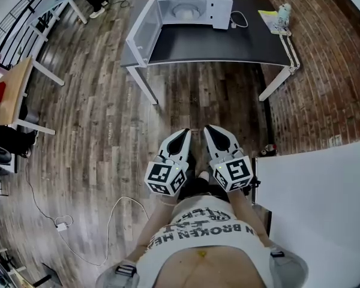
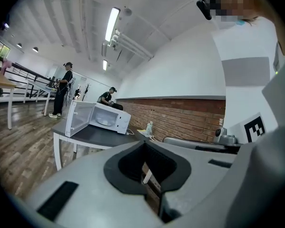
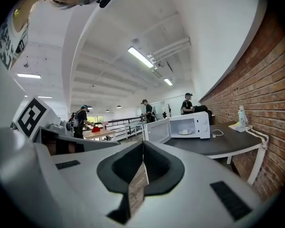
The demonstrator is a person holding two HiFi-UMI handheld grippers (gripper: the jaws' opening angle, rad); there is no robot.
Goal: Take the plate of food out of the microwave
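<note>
A white microwave [image 1: 189, 5] stands on a dark table [image 1: 228, 44] at the top of the head view, its door [image 1: 141, 32] swung open to the left. Inside it rests a pale plate [image 1: 185, 9]; the food on it is too small to make out. The microwave [image 2: 100, 119] shows far ahead in the left gripper view, and the microwave [image 3: 183, 126] with its plate [image 3: 184, 132] in the right gripper view. My left gripper [image 1: 185, 133] and right gripper [image 1: 209, 129] are held side by side close to my body, well short of the table, both shut and empty.
A bottle [image 1: 283, 14] and a yellow sheet [image 1: 267, 14] lie at the table's right end, with a white cable [image 1: 240, 20] beside the microwave. A white panel [image 1: 315, 203] stands at my right. A wooden table [image 1: 13, 92] is at the left. Several people stand in the background.
</note>
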